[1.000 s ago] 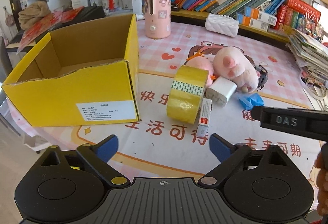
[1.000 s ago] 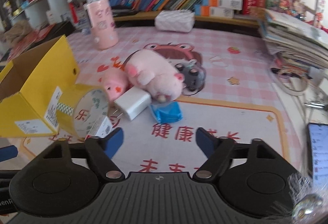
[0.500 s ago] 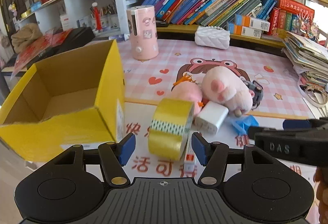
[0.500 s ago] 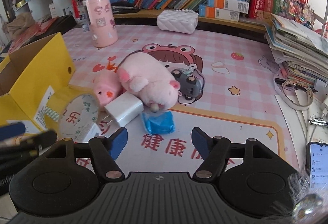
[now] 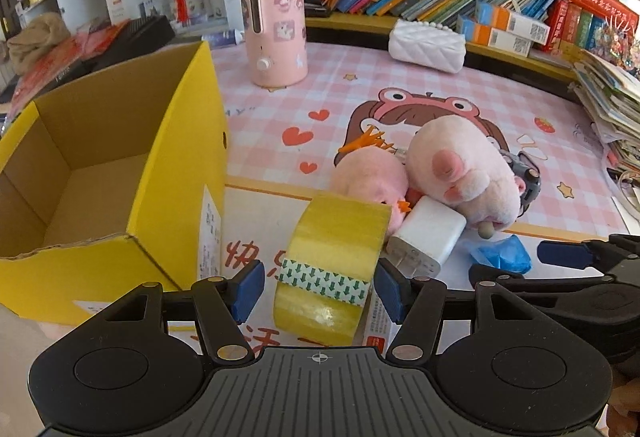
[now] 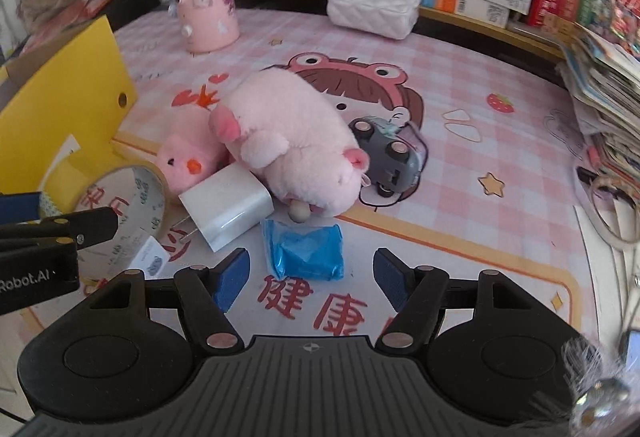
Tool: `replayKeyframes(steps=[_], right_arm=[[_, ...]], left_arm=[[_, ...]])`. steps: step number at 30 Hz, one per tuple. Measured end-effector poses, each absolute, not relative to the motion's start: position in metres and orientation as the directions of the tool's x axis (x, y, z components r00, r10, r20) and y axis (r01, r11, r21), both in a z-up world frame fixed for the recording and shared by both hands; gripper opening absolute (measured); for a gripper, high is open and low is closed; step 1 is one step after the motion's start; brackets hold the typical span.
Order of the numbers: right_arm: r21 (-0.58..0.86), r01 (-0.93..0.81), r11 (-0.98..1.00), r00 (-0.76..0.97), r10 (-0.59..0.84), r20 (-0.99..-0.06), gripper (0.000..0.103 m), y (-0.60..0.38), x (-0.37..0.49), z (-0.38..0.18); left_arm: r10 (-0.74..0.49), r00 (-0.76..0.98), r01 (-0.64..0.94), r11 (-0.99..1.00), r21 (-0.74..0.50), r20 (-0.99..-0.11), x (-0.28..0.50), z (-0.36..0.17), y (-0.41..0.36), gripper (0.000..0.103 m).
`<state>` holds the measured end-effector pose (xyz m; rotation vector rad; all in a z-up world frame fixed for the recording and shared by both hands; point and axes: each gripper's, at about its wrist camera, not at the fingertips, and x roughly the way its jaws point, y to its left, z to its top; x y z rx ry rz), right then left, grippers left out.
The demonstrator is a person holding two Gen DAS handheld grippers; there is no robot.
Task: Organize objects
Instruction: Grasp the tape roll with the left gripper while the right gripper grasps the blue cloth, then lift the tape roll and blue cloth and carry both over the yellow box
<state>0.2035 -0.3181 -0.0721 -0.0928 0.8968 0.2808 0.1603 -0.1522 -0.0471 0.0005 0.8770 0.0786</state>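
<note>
Your left gripper (image 5: pixel 320 287), spread, straddles the tape roll (image 5: pixel 332 269) at lower centre; charger (image 5: pixel 426 237) crowds its right. Right gripper (image 6: pixel 310 277) spread above blue packet (image 6: pixel 306 251).

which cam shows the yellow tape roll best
The left wrist view: the yellow tape roll stands on edge, centred between the left gripper's open fingers, its whole outer band and green-arrow strip visible. The right wrist view shows only its hollow side at the left edge, partly hidden by the left gripper's finger.
</note>
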Motion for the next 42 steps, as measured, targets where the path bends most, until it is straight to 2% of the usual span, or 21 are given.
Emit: replayKeyframes(steps=[2, 3, 4, 5, 6, 8, 21, 42], right_arm=[[0.031, -0.29, 0.956, 0.581, 0.202, -0.789, 0.062, -0.315, 0.208, -0.076], [0.034, -0.295, 0.955, 0.576, 0.205, -0.792, 0.057, -0.315, 0.21, -0.078], [0.035, -0.297, 0.954, 0.572, 0.207, -0.794, 0.051, -0.314, 0.211, -0.079], [0.037, -0.301, 0.953, 0.567, 0.21, -0.797, 0.043, -0.314, 0.213, -0.08], [0.031, -0.302, 0.953, 0.572, 0.207, -0.793, 0.041, -0.313, 0.212, -0.08], [0.045, -0.307, 0.951, 0.571, 0.222, -0.79, 0.039, -0.315, 0.212, -0.078], [0.099, -0.298, 0.949, 0.615, 0.27, -0.741, 0.039, -0.322, 0.186, -0.048], [0.063, -0.207, 0.976, 0.683, 0.19, -0.706, 0.039, -0.303, 0.121, -0.025]], left_arm=[[0.065, 0.631, -0.066, 0.997, 0.03, -0.773, 0.163, -0.049, -0.152, 0.06], [0.062, 0.628, -0.064, 0.998, 0.029, -0.776, 0.164, -0.05, -0.153, 0.059], [0.059, 0.625, -0.061, 0.998, 0.027, -0.778, 0.165, -0.051, -0.153, 0.056], [0.053, 0.618, -0.057, 0.998, 0.023, -0.784, 0.167, -0.051, -0.153, 0.048], [0.055, 0.612, -0.059, 0.998, 0.023, -0.789, 0.168, -0.052, -0.153, 0.043], [0.058, 0.613, -0.069, 0.997, 0.02, -0.788, 0.168, -0.051, -0.152, 0.043], [0.066, 0.712, -0.144, 0.988, -0.053, -0.699, 0.154, -0.013, -0.144, 0.04], [-0.061, 0.803, -0.033, 0.988, -0.148, -0.592, 0.09, 0.014, -0.114, 0.038]])
